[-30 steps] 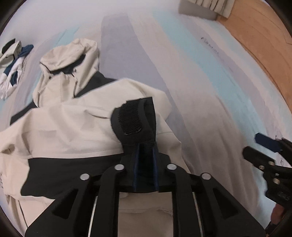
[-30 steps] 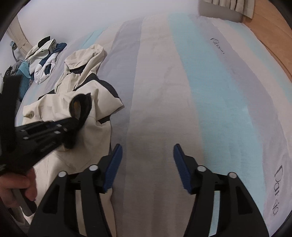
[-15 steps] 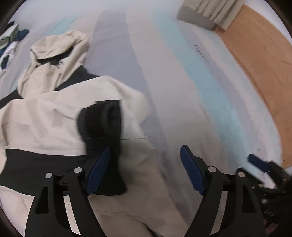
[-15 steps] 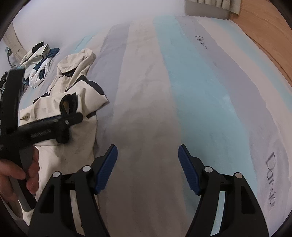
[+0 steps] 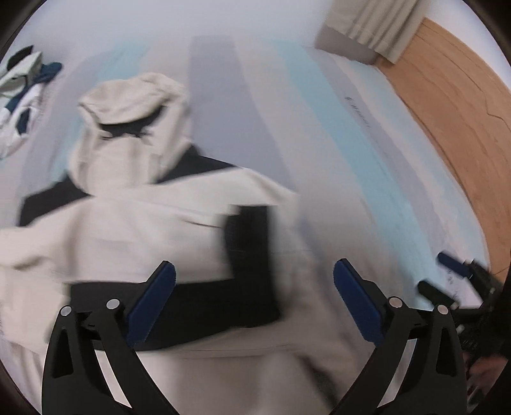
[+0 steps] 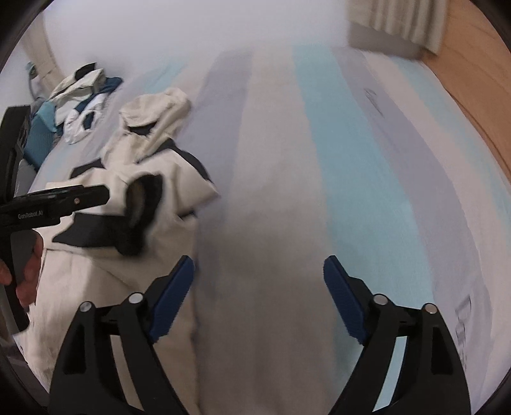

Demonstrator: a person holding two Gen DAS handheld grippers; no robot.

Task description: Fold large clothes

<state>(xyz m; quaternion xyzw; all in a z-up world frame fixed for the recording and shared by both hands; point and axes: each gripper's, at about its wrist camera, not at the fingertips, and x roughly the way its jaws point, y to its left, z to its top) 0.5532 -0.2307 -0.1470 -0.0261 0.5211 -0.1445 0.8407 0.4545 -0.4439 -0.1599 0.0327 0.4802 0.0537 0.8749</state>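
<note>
Step in hand: sleeve fold, judged. The black cuff (image 5: pixel 247 236) lies across the body of the cream hooded jacket (image 5: pixel 134 223), free of both tools.
Left gripper (image 5: pixel 254 287): fingers spread wide, holding nothing, poised above the jacket's black chest band.
Right gripper (image 6: pixel 258 287): fingers spread wide, empty, over bare sheet just beside the jacket's near edge.
Jacket position: left part of the bed, hood (image 6: pixel 156 110) pointing away from the person, body partly gathered.
Next move, judged: each gripper needs a fresh pinch on a hem or side edge; the bulky fabric may slide, so a deep bite is advised.
Surface: striped bed sheet (image 6: pixel 335 178) in grey, beige and pale blue.
Room: wooden floor (image 5: pixel 453 105) at right, curtain (image 6: pixel 399 22) at the far end, a second garment (image 6: pixel 83 105) heaped at the far left.
Image quality: both views motion-blurred.
</note>
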